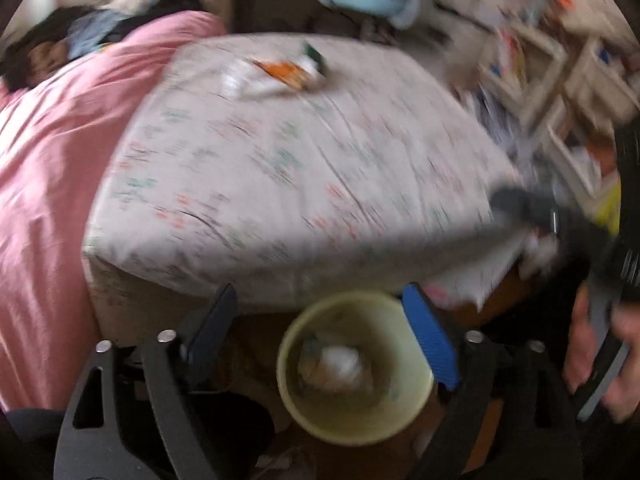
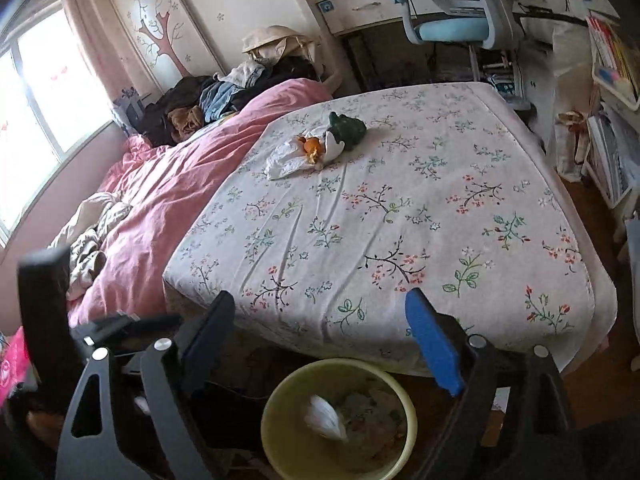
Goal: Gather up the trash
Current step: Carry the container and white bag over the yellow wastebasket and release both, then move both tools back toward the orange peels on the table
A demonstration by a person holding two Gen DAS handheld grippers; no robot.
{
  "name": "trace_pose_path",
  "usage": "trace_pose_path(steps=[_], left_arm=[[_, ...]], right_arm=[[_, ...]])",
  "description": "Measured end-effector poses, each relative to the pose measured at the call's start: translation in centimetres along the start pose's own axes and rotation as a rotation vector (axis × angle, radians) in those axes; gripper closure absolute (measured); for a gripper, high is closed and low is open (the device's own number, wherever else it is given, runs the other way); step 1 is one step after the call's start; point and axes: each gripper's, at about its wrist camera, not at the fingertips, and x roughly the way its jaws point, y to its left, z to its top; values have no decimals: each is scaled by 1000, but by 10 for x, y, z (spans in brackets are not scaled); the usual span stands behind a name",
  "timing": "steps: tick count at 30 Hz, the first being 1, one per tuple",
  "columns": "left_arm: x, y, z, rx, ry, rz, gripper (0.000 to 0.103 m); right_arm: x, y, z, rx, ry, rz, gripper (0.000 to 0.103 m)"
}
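Observation:
A pale yellow bin (image 2: 276, 396) stands on the floor at the foot of the bed, with a white crumpled tissue (image 2: 326, 416) and other scraps inside. My right gripper (image 2: 320, 300) hangs over it, open, with nothing between its pads. In the blurred left wrist view the same bin (image 1: 412, 392) holds a white wad (image 1: 340, 360). My left gripper (image 1: 320, 296) is open and empty above it. Far off on the bed lie a white wrapper with orange peel (image 2: 308, 152) and a dark green bag (image 2: 348, 128), also seen as a smeared trash pile (image 1: 280, 74).
The bed has a floral sheet (image 2: 400, 220) and a pink duvet (image 2: 168, 184) with heaped clothes (image 2: 216, 100). A blue desk chair (image 2: 448, 20) and shelves (image 2: 612, 92) stand beyond. A hand (image 1: 600, 360) holds the other gripper at the right edge.

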Motion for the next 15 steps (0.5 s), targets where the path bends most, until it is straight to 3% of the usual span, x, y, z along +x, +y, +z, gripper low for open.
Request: trace_pose_path(steps=[6, 15], left_arm=[[-3, 28, 8, -157, -28, -17, 16], [-1, 24, 7, -149, -30, -21, 16]], right_arm=[[8, 6, -3, -40, 16, -23, 16], [12, 13, -8, -82, 32, -36, 15]])
